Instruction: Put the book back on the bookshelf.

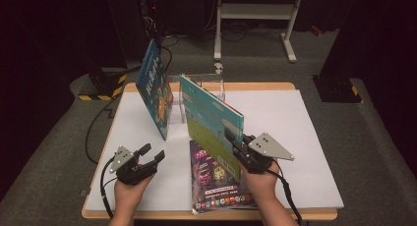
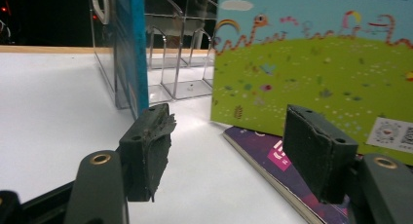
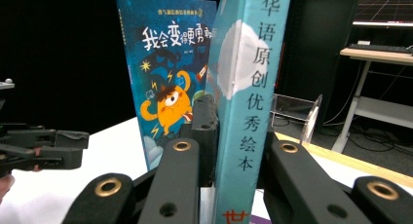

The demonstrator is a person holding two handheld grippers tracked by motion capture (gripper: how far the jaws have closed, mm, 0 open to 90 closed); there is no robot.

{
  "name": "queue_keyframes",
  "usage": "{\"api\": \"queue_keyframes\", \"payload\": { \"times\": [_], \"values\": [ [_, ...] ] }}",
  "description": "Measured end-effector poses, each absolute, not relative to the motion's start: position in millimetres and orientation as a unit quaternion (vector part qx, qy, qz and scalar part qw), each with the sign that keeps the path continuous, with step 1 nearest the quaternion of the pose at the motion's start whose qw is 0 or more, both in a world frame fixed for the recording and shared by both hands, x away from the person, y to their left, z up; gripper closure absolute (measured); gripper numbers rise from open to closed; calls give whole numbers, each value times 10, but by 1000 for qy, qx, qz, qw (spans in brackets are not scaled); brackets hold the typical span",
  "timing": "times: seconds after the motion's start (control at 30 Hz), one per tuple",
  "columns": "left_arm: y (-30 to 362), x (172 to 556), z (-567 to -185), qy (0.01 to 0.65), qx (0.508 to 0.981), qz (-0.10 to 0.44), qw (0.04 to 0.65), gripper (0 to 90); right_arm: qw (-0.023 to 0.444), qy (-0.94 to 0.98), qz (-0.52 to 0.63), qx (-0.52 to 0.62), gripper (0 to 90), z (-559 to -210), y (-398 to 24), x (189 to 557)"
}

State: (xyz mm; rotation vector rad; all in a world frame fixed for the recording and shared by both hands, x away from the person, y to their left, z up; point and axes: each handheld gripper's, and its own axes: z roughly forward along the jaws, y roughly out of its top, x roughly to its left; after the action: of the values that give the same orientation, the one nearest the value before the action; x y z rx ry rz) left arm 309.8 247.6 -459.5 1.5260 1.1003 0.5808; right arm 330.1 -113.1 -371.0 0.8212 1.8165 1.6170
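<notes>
Near the table's (image 1: 305, 137) front middle, clamped by its spine in the right gripper (image 1: 235, 140): a teal-and-green picture book (image 1: 211, 123), held upright on edge and tilted, with sky-blue top, grass-green lower half, and a rainbow and small creatures on the cover. Jaws squeezed tight on either side of the spine. Left gripper (image 1: 151, 155) hovering over bare white tabletop at front left, jaws parted about halfway, nothing between them.

From the right gripper view: white Chinese characters down that spine (image 3: 251, 87), plus the orange one-eyed monster on the dark blue book (image 3: 165, 78) behind, details lost from above. From the left gripper view: the green cover's (image 2: 316, 73) QR label at lower right and the clear acrylic rack's (image 2: 180, 53) dividers up close.

Count: three books, namely one held, one dark blue (image 1: 155, 88) leaning in the rack (image 1: 196, 86), and one purple book (image 1: 216, 182) flat at the front edge. One rack. Two grippers.
</notes>
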Motion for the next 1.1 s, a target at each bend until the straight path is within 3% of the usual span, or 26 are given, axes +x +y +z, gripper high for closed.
{"api": "queue_keyframes", "payload": {
  "times": [0.23,0.57,0.83,1.1],
  "values": [
    [2370,3070,-4548,451,657,246,552,412,282,689,593,306,798,-3684,-1015,3338],
    [1926,3140,-4180,404,660,259,578,514,265,705,586,299,801,-3646,-902,3233],
    [1567,3301,-3814,369,657,266,601,490,258,711,584,293,784,-3650,-821,3144],
    [1572,3352,-3799,375,650,266,605,486,237,714,592,290,740,-3676,-810,3115]
  ]
}}
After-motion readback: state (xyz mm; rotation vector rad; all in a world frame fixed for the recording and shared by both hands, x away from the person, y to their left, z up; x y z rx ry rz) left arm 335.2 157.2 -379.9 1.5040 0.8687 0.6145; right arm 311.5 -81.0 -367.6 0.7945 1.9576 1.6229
